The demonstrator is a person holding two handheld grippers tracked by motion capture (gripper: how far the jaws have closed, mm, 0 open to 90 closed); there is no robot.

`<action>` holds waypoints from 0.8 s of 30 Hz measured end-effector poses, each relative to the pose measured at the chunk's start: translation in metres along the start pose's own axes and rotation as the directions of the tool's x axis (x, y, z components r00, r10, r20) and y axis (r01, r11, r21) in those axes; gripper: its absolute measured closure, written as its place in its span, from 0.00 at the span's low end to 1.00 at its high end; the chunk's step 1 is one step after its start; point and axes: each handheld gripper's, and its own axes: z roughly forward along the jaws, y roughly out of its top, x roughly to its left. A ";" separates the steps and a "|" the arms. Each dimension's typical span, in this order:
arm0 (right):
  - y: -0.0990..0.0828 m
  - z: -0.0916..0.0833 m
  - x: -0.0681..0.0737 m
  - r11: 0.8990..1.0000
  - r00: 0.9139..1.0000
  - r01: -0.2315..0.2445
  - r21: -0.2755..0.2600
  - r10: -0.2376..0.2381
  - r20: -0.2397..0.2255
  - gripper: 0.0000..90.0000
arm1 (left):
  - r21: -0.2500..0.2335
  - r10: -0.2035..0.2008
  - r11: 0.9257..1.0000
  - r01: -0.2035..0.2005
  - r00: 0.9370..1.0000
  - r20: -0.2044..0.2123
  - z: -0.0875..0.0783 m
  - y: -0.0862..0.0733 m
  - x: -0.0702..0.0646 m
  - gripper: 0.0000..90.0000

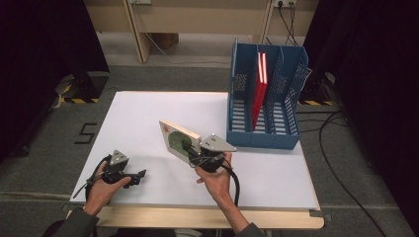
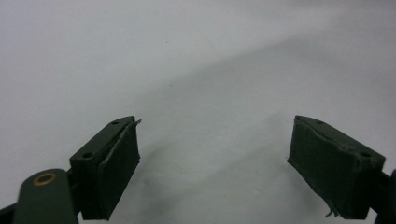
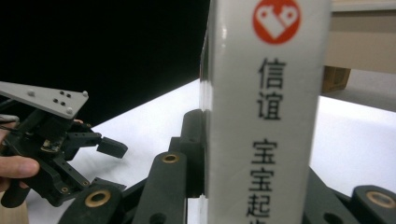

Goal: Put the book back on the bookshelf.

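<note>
Nearest us, our right claw pinches a white book by its spine, tilted above the counter. Our left claw rests spread and empty. Next, we should carry the book to the blue rack and slot it upright.

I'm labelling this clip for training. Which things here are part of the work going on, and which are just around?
In use:
- book, clamped in the right gripper
- blue file rack
- red book standing in the rack

Just around:
- left gripper, open over the white table
- cables on the floor
</note>
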 end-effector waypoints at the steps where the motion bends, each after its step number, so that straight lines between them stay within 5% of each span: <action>1: 0.001 -0.003 0.000 1.000 1.000 -0.002 0.003 0.002 0.000 0.84 | 0.002 0.001 1.000 -0.001 1.000 -0.001 0.000 0.000 0.000 0.17; 24: 0.014 -0.086 -0.018 0.998 0.999 0.016 -0.066 -0.013 0.043 0.84 | 0.031 0.003 1.000 -0.004 1.000 0.015 0.005 -0.001 0.000 0.17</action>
